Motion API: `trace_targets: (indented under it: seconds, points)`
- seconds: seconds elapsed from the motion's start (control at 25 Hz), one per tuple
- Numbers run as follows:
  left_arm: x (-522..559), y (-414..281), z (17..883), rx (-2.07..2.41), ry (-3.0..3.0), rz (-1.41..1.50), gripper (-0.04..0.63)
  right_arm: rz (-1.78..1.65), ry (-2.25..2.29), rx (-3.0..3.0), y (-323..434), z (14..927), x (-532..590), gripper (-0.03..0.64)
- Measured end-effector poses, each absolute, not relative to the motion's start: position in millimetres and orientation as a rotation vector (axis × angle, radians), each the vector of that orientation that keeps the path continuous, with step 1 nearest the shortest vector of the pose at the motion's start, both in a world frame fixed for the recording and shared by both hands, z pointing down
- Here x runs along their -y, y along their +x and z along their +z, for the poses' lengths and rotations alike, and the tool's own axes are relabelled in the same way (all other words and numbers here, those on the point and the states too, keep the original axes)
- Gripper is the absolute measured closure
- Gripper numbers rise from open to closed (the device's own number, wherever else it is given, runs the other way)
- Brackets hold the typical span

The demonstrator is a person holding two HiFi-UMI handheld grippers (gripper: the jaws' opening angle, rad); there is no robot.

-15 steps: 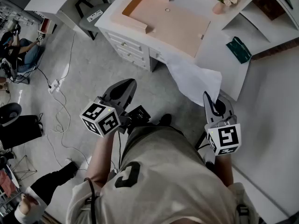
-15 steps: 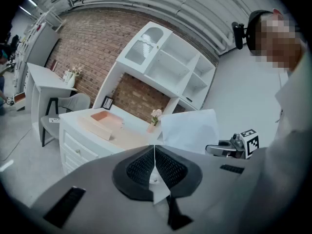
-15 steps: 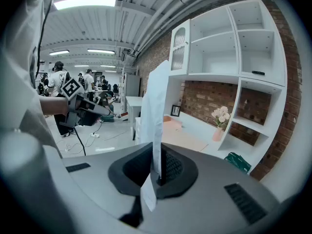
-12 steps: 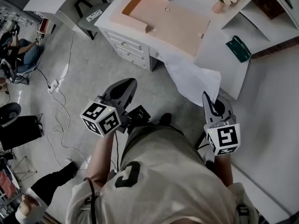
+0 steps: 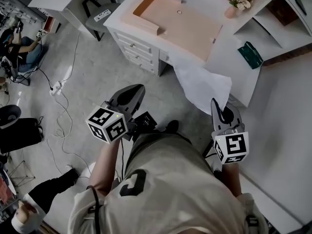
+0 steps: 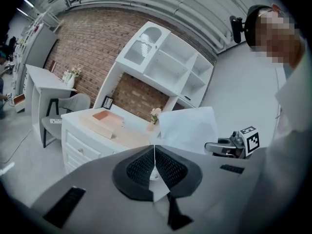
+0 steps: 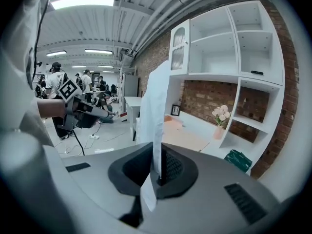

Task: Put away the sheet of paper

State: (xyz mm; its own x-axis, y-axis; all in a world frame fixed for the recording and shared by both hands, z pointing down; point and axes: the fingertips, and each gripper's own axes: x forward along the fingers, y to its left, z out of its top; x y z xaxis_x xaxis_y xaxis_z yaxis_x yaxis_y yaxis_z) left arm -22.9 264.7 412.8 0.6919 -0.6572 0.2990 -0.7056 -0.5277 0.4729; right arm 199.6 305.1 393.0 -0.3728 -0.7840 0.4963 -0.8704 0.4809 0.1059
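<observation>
Holding the thin white sheet of paper (image 5: 202, 84) upright, clamped between the fingers of my right gripper (image 7: 157, 168), short of the white counter (image 5: 233, 55). My left gripper (image 6: 154, 156) is closed on nothing. Likely next: carry it over and release.

Count: two grippers, one sheet, six other items.
One left gripper (image 6: 154, 155), one right gripper (image 7: 157, 165), one sheet of paper (image 5: 202, 84), one white desk (image 5: 225, 50), pink tray (image 5: 181, 26), flower vase (image 5: 233, 6), green item (image 5: 250, 54), grey chair (image 5: 101, 16).

White sheet of paper (image 5: 202, 84); white desk (image 5: 229, 45); peach mat (image 5: 190, 28); dark green pouch (image 5: 250, 55); red-brown brick wall (image 6: 87, 48).
</observation>
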Motion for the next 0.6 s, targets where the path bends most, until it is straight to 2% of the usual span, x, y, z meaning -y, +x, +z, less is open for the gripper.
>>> trace_targets:
  seconds: [0.6]
  points:
    - [-270.4, 24.3, 397.6, 1.030, 2.396, 0.143, 0.575, 0.215, 1.445, 2.252, 244.2, 387.3, -308.2, 0.589]
